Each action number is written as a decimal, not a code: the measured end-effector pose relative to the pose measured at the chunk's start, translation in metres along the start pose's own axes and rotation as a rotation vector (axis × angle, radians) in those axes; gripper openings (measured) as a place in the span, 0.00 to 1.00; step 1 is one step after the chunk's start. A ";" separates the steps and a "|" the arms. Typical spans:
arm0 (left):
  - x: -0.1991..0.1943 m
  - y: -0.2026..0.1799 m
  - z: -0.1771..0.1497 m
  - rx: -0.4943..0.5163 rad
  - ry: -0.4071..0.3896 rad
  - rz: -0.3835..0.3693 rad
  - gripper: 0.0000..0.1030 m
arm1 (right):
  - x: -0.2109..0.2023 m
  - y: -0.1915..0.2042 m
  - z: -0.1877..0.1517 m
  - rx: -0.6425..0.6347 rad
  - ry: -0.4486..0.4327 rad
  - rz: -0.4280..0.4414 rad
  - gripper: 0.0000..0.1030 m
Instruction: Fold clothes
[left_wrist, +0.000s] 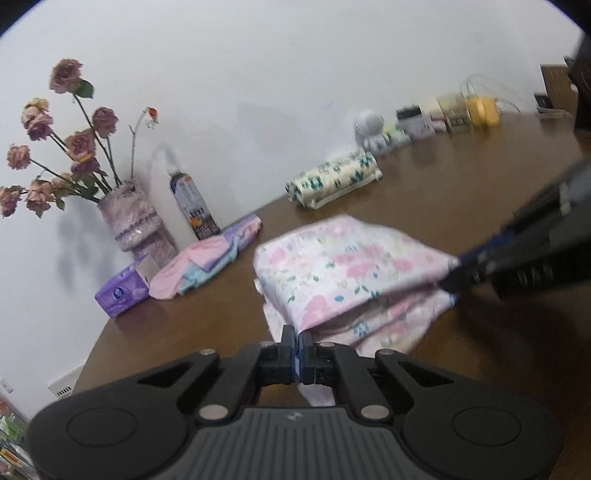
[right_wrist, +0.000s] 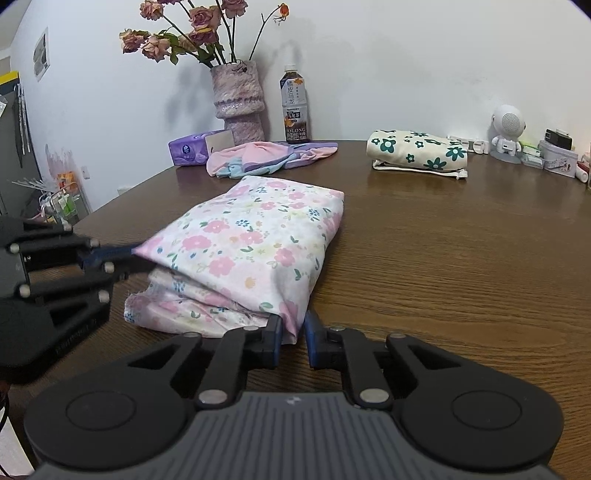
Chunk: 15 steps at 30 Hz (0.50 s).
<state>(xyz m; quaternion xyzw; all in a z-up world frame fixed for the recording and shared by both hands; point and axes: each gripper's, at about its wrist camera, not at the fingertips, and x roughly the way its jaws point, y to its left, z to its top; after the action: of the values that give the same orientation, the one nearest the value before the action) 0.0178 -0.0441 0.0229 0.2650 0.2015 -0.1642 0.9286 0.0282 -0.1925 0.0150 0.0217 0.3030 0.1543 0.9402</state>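
While both my grippers, left & right, pinch the floral garment (corners), it lies mid-table.

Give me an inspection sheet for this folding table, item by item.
Surface: brown wood table.
Job's things: floral cloth folded mid-table, top layer raised at the near edge; green-flower cloth folded at the back; pink garment heaped, unfolded.
Clutter: vase, bottle, tissue box, figurine, all by the wall.
Grippers: left tongs shut on the floral cloth's near-left corner; right tongs shut on its near-right corner.
Cables: nothing seen.
Surroundings: white wall; rack at far left.
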 end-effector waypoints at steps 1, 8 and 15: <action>0.000 0.002 -0.002 -0.023 0.004 -0.009 0.08 | 0.000 0.000 0.000 0.000 0.001 0.000 0.13; 0.006 0.029 0.001 -0.236 0.006 -0.094 0.26 | -0.001 0.002 0.001 -0.001 -0.013 0.007 0.14; 0.001 0.009 -0.001 -0.051 0.012 -0.070 0.00 | -0.004 -0.001 0.002 0.038 -0.031 0.006 0.04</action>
<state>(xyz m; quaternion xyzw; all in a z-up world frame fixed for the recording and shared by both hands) 0.0222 -0.0365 0.0260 0.2350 0.2204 -0.1896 0.9275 0.0266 -0.1947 0.0183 0.0429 0.2911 0.1509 0.9437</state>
